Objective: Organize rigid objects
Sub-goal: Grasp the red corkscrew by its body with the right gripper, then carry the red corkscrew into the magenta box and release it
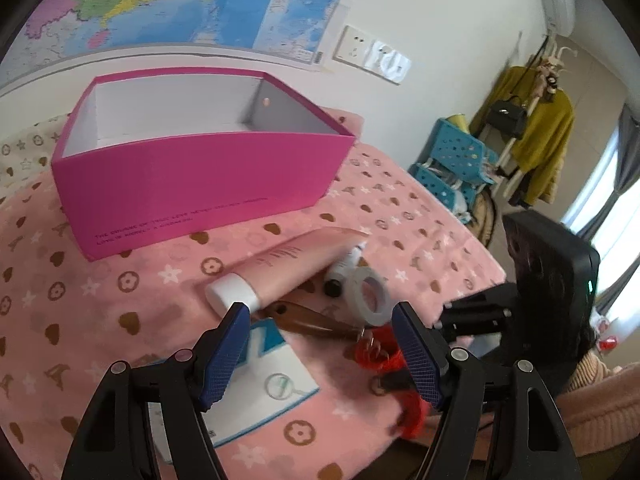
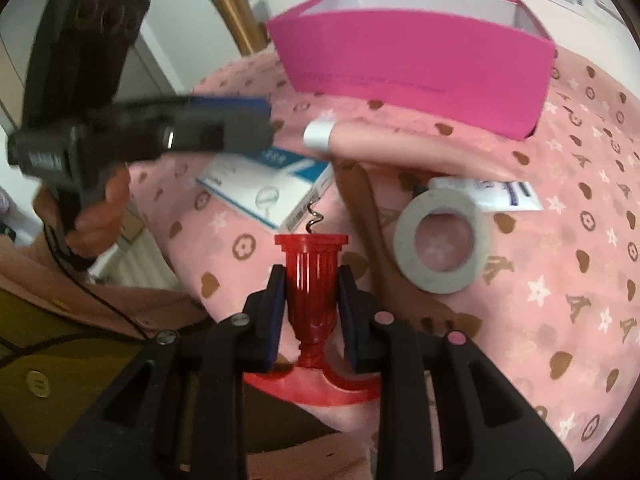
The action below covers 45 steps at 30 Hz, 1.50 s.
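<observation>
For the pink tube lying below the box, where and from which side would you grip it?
Grip the pink tube across its rounder body just behind the white cap, coming from above with the open left gripper. It lies flat, and its far end tapers thin.

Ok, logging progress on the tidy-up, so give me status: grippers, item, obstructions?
Right gripper shut on red corkscrew. Left gripper open, empty. Pink box empty, path looks clear.

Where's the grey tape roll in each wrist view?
Left wrist: tape roll just right of centre, standing tilted between the claw's fingers' far ends.
Right wrist: tape roll right of centre, lying flat on the pink cloth.
Shared landmark: the pink box behind it.
</observation>
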Motion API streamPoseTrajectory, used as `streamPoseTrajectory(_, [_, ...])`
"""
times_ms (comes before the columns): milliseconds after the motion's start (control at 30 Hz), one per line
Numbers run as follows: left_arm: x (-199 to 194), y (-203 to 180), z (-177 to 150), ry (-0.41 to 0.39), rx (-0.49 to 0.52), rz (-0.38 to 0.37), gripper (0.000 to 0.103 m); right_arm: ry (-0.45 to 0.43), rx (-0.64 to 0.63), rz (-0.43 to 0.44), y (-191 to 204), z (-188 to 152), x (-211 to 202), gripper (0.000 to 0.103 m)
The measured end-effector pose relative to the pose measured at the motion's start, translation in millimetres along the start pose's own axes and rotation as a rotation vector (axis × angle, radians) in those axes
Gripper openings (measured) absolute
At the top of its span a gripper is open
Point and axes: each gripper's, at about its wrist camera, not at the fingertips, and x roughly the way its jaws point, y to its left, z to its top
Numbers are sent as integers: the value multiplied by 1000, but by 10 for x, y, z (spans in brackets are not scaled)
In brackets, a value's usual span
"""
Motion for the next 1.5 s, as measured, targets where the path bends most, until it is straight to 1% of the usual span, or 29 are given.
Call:
streamPoseTrajectory(133, [6,-86,-30,6,14,-69,75,-65,37,14,-64,90,-187,27])
streamPoseTrajectory(267, [26,-195,-2,5,56,-96,75,-120,50,14,-90,221,-322,27])
streamPoseTrajectory(333, [4,-209,56,-15,68,-106,75,-139,48,-4,-83,340,-365,27])
streamPoseTrajectory(433, [-10,-231,155,-42,92,-92,75,-174,56,-8,-136,461,-409,27])
streamPoseTrajectory(533, [1,-247,254,-60,111,-90,74,-209,42,-30,-141,576,-479,27])
streamPoseTrajectory(667, [17,-265,415,-88,133,-81,72,-248,39,-41,-229,792,-598,27])
streamPoseTrajectory(800, [4,-342,634,-128,187,-54,69,-285,31,-43,-291,1048,-677,27])
streamPoseTrajectory(833, [13,-350,670,-132,194,-47,67,-291,29,-37,-301,1095,-686,27])
streamPoseTrajectory(900, [36,-357,807,-139,213,-44,66,-310,22,-34,-341,1232,-734,27])
streamPoseTrajectory(933, [50,-340,845,-142,214,-44,65,-317,22,-36,-350,1278,-739,27])
streamPoseTrajectory(1000, [82,-331,970,-155,215,-18,63,-337,21,-37,-383,1418,-758,27])
streamPoseTrajectory(1067, [112,-329,1077,-157,208,-2,56,-352,21,-35,-402,1509,-770,27])
streamPoseTrajectory(1133, [137,-322,1181,-161,203,8,55,-363,24,-27,-445,1617,-770,27])
streamPoseTrajectory(1200, [164,-308,1287,-167,200,35,52,-371,32,-31,-507,1728,-743,27])
streamPoseTrajectory(1267, [203,-288,1377,-164,194,55,48,-377,42,-31,-568,1809,-723,27])
streamPoseTrajectory(1400, [274,-169,1584,-160,179,103,42,-386,101,4,-786,1963,-644,27])
streamPoseTrajectory(1500, [332,-73,1686,-145,164,125,41,-376,135,11,-914,2029,-547,27])
